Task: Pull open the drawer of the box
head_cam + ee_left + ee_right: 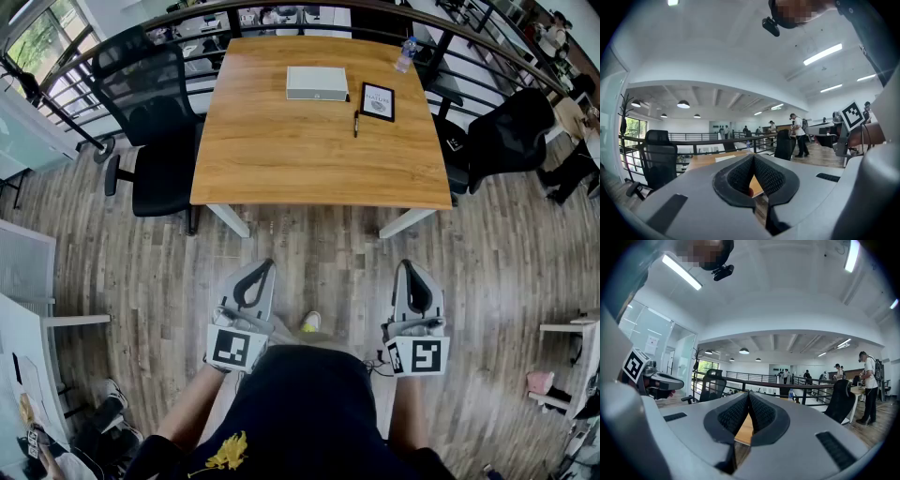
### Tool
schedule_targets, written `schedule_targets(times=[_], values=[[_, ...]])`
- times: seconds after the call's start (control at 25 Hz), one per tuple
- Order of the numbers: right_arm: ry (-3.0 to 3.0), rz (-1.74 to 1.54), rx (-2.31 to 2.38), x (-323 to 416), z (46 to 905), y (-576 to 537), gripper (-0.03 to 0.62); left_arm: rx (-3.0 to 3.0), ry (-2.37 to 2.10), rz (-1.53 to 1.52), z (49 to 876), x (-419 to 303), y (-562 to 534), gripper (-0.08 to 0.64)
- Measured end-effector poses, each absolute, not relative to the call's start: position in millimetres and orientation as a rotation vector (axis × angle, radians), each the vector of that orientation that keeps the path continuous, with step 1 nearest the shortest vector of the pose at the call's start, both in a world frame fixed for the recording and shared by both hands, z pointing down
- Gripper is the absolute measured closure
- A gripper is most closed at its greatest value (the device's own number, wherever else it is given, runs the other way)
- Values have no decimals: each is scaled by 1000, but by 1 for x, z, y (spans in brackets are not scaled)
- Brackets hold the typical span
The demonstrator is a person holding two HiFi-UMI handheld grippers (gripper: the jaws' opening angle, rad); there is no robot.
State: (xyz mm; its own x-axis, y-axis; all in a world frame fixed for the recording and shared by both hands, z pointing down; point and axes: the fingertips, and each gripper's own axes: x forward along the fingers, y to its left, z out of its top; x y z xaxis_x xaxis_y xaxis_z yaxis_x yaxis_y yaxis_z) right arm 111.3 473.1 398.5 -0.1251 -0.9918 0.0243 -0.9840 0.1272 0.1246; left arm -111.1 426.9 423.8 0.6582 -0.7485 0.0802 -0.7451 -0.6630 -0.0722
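A person stands on the wood-plank floor (pixel 309 253), well back from a wooden surface (pixel 281 159), holding a hand-held gripper in each hand, low and level, both pointed toward it. The left hand-held gripper (pixel 265 266) (pixel 753 161) has its jaws closed tip to tip with nothing between them; the right hand-held gripper (pixel 408 266) (pixel 748 399) is likewise closed and empty. The task's box (pixel 317 82), pale grey and rectangular, lies near the far edge of the surface, well apart from both grippers, its outline a plain closed rectangle. Just to its right lies a black-edged book (pixel 378 101), with a pen (pixel 356 123) beside that and a water bottle (pixel 405 54) at the far right corner. A black office chair (pixel 150 122) stands at the surface's left side.
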Motion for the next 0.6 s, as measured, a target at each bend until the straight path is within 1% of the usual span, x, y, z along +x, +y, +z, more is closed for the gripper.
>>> schedule_targets(times=[0.24, 0.6], values=[[-2301, -125, 1974, 110, 398, 471, 595, -2819, 1288, -148, 419, -105, 429, 545], [-2299, -135, 2055, 135, 381, 468, 595, -2808, 1324, -139, 407, -95, 422, 545]])
